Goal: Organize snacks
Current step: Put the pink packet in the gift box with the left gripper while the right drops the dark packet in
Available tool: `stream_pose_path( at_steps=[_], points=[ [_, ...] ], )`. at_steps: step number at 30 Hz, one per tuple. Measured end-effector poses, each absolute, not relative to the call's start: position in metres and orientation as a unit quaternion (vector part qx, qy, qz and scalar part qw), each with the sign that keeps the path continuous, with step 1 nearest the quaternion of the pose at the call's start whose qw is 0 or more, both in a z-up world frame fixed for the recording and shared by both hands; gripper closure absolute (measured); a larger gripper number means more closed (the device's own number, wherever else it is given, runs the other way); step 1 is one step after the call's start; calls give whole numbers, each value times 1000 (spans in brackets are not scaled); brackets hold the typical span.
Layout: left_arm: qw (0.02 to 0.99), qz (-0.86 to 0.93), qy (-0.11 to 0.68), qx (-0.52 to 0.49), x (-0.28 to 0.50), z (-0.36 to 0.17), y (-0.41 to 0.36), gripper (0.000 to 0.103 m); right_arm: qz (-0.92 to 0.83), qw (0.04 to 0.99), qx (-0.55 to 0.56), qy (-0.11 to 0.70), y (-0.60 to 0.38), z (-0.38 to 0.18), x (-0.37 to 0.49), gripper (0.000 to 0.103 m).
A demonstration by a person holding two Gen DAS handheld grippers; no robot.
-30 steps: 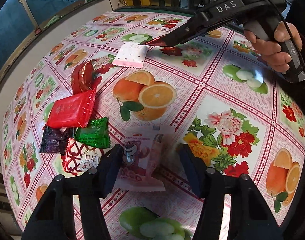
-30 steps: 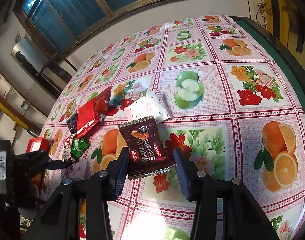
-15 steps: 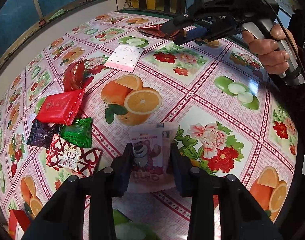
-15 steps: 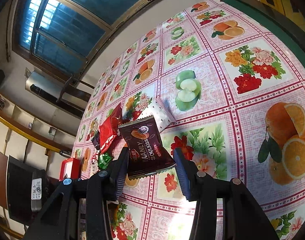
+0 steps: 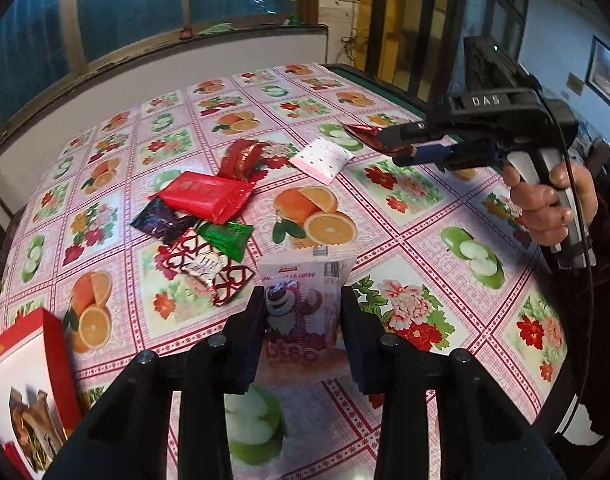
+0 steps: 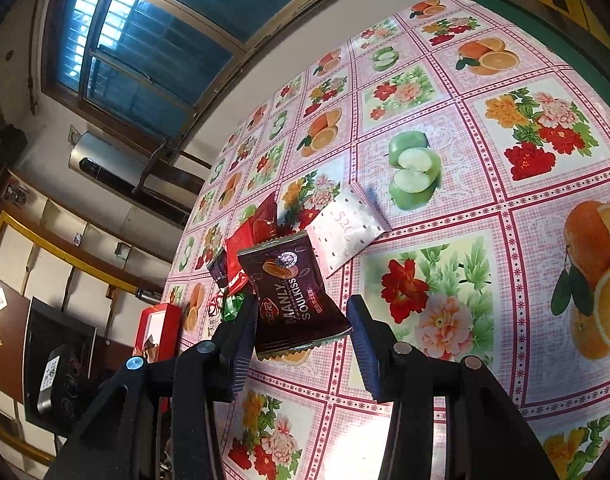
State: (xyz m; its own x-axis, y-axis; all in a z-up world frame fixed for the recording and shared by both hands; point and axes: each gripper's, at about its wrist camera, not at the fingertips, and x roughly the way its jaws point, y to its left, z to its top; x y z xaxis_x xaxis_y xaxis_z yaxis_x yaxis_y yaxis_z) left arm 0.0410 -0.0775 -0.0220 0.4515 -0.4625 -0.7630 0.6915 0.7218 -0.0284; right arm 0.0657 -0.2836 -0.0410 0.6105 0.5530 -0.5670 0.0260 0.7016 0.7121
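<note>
**Both hand-held grippers carry a snack above the tabletop**

The left hand-held gripper [image 5: 303,312] has just been closing, and its fingers [image 5: 253,326] now press on both sides of a pink bear packet [image 5: 301,304] — the packet stands upright between them, lifted clear of the tabletop [image 5: 417,216] with its fruit-and-flower cloth.

The right hand-held gripper [image 6: 301,320] is clenched on a dark brown Soulkiss packet [image 6: 295,300], which hangs tilted between the pads, its printed face toward the camera. In the left wrist view the same gripper [image 5: 401,144] is seen from the side, held by a person's hand [image 5: 553,200] over the far right part of the cloth, the packet [image 5: 363,134] sticking out past its tips.

The loose snacks lie in a cluster on the left of the cloth: a red packet [image 5: 207,196], a dark purple packet [image 5: 161,220] partly under it, a green packet [image 5: 227,236], a red heart-patterned packet [image 5: 205,270] just in front, and a shiny red wrapper [image 5: 243,158] behind. A white dotted packet [image 5: 325,158] lies apart — flat, near a printed apple.

At the lower left edge stands a red box [image 5: 29,384], open, with wrapped sweets visible inside.
</note>
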Motion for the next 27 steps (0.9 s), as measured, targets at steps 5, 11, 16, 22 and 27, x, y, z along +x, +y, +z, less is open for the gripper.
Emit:
stream_pose_path(
  at_steps=[5,11,16,22,27],
  points=[
    [870,-303,374,110,25,-2,-42,68,166,826,347,413,-270,-41,64,55],
    [895,-252,355,93,4,12,3,68,207,823,330,413,-216,-40,61,55],
    [912,-207,346,72,-11,18,57,68,255,820,321,400,-155,-31,49,54],
    [925,-132,351,54,-18,19,133,68,337,809,306,371,-60,-7,44,54],
    [931,-94,350,47,-20,13,185,68,359,816,272,363,16,1,44,54]
  ],
)
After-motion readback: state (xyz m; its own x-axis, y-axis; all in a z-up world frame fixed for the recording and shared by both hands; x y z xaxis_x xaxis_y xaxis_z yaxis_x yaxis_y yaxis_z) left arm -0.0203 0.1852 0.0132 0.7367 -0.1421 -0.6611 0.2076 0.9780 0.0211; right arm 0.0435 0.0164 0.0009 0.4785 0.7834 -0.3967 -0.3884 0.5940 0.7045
